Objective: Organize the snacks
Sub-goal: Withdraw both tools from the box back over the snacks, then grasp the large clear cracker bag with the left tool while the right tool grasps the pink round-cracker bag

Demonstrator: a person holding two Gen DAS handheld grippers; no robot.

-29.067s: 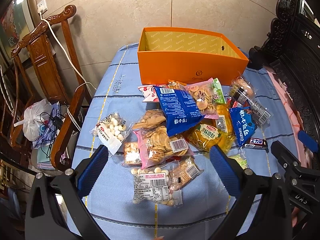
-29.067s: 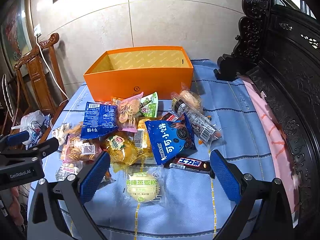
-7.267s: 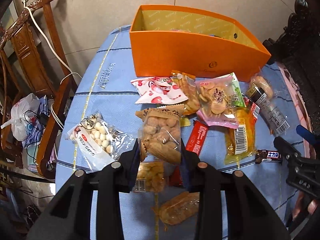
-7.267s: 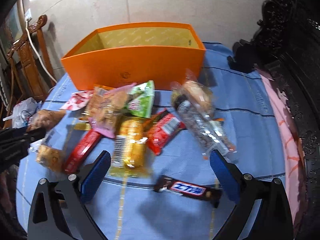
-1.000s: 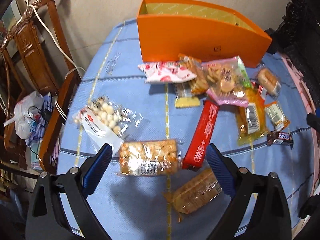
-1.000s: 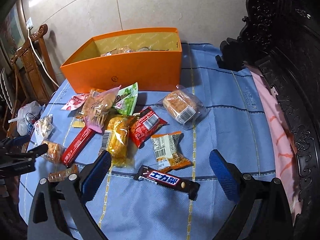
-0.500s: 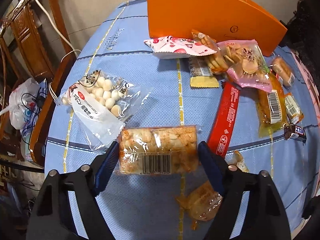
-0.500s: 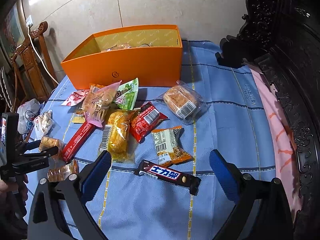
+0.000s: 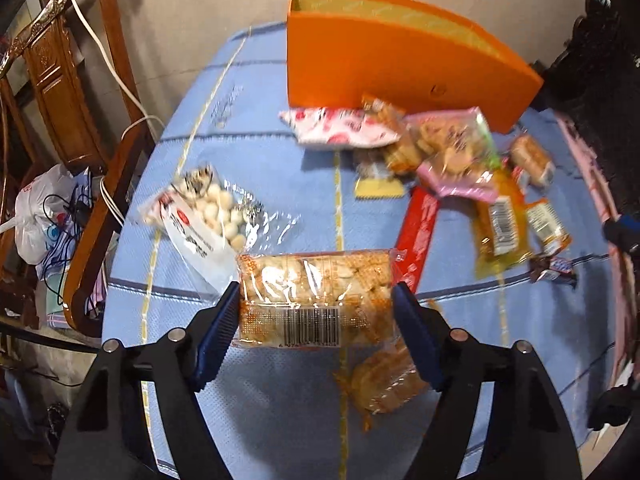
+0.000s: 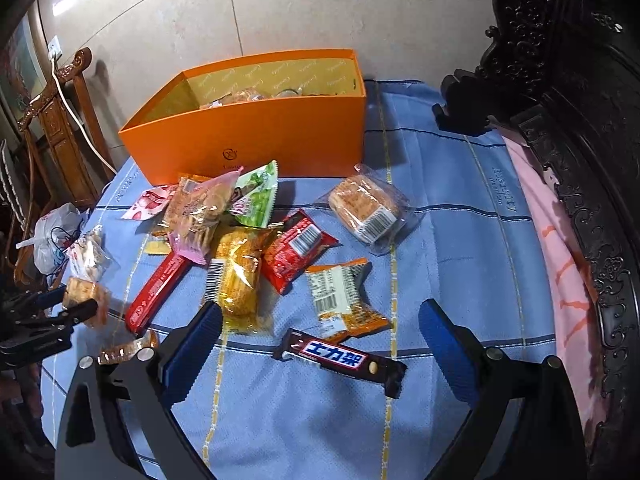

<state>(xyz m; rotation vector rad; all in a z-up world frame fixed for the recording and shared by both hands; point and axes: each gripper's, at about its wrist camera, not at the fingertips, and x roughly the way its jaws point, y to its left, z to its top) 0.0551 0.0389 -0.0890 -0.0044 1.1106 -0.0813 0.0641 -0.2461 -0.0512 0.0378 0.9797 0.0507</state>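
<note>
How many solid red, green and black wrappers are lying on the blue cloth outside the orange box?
Red: 2, the long red bar and the red barcode packet
Green: 1, the green packet
Black: 1, the black chocolate bar
Total: 4

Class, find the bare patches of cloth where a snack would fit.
Free: right of the clear cake pack toward the pink cloth; near edge below the chocolate bar. Crowded: in front of the orange box.
</note>
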